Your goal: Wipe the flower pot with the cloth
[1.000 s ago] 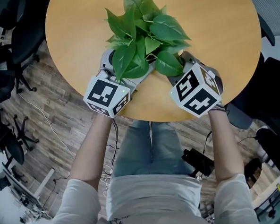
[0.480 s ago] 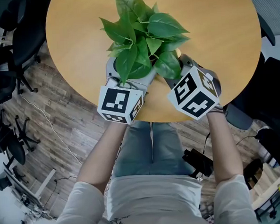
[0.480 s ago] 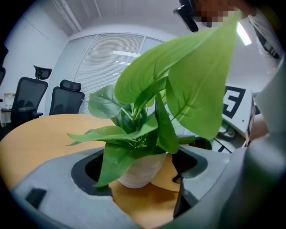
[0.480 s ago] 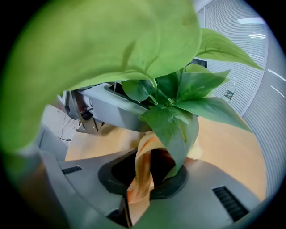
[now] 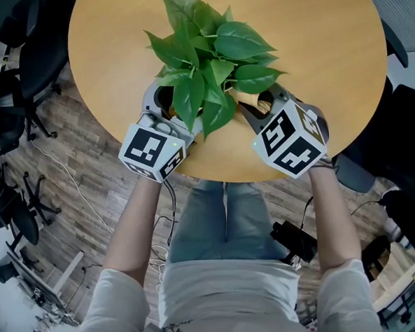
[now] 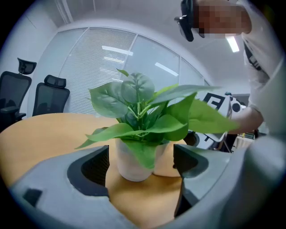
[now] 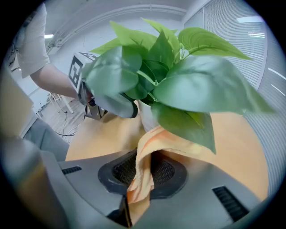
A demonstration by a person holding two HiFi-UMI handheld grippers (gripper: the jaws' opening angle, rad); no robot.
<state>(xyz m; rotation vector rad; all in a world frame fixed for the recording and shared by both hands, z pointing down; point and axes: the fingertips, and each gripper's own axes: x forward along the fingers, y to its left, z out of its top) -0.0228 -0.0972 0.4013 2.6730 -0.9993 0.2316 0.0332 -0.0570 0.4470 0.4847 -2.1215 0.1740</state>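
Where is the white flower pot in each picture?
Left gripper view: the white flower pot stands low in the centre, under the leaves.
Right gripper view: only a sliver shows mid-picture, behind the orange cloth.
Head view: not visible, hidden beneath the green leafy plant.
Shared landmark: the green leafy plant, in all three.

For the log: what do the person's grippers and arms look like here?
Both the left gripper and the right gripper are grey moulded plastic, with dark ribbed pads inside the jaws. Each carries a white cube printed with black square markers. The person wears pale short sleeves; the forearms are bare.
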